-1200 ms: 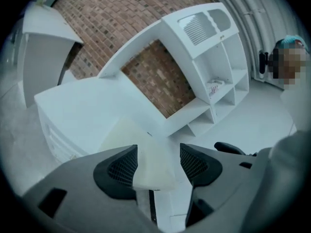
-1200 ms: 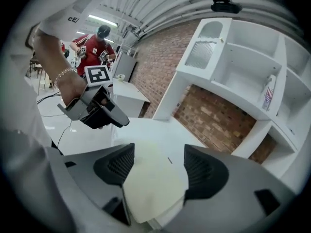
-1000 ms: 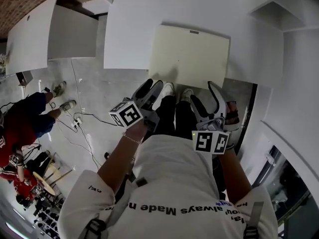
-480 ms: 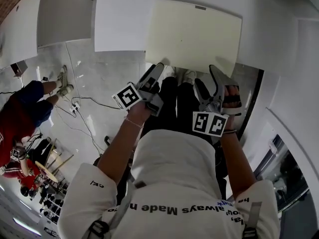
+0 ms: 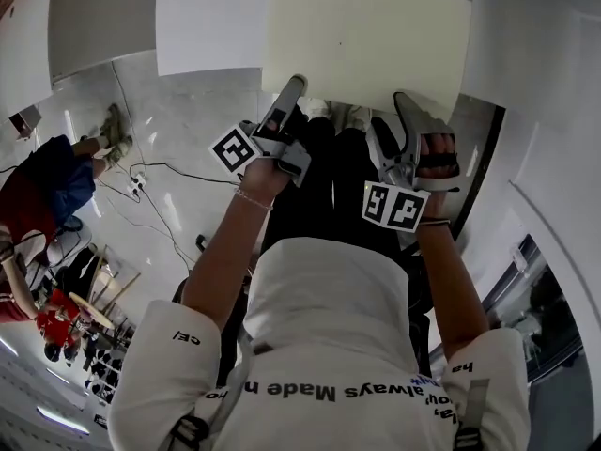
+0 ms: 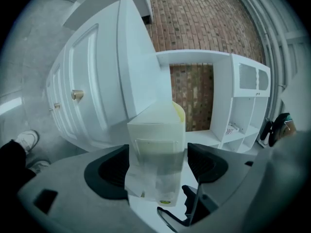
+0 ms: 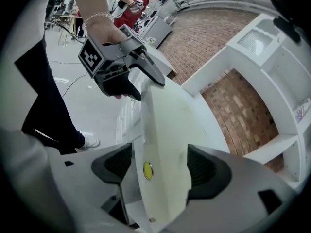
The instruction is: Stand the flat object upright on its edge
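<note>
Head view, flat cream board (image 5: 366, 36) at 12 o'clock, left gripper (image 5: 293, 97) and right gripper (image 5: 394, 111) at its near edge, jaws wide around it, not clamped

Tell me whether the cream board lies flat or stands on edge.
Flat: the board shows its broad face to the head view, lying on the table.

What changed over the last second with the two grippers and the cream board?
Both moved forward to the board. The left gripper and right gripper now straddle the near edge of the pale cream flat rectangular board with fingers spread wider and open, not clamped. The board stayed lying flat on the white table.
</note>
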Motion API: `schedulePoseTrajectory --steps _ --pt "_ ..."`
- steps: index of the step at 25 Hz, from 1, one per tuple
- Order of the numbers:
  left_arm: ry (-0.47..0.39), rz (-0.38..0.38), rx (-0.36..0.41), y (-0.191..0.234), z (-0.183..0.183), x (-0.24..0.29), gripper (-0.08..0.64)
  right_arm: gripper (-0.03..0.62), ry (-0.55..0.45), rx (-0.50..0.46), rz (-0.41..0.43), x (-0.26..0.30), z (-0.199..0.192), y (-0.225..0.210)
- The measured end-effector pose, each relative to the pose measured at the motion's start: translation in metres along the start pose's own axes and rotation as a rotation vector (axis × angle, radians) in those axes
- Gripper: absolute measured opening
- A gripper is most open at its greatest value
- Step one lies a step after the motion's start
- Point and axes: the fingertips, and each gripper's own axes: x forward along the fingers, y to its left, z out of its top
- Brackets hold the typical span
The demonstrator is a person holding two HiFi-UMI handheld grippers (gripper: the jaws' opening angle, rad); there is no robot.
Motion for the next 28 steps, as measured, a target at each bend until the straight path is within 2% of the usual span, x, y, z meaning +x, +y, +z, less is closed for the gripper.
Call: schedulePoseTrajectory --steps 7,13,25,28 --pt "-0.039 -0.025 0.008 -0.007 0.009 0.007 0.323 0.307 0.01 -0.033 -0.014 0.004 -0.006 0.003" --pt "-0.031 0.003 0.065 -0.023 0.007 0.003 0.305 0.307 0.022 -0.03 -0.018 0.004 -0.008 0.001" --pt "-0.075 0.081 0.302 -0.081 0.025 -0.001 0.301 0.307 -0.038 0.027 -0.021 -0.002 0.009 -0.018" --pt "-0.083 0.101 0.41 -0.1 0.035 -0.001 0.301 0.307 -0.054 0.046 -0.014 0.001 0.017 -0.023"
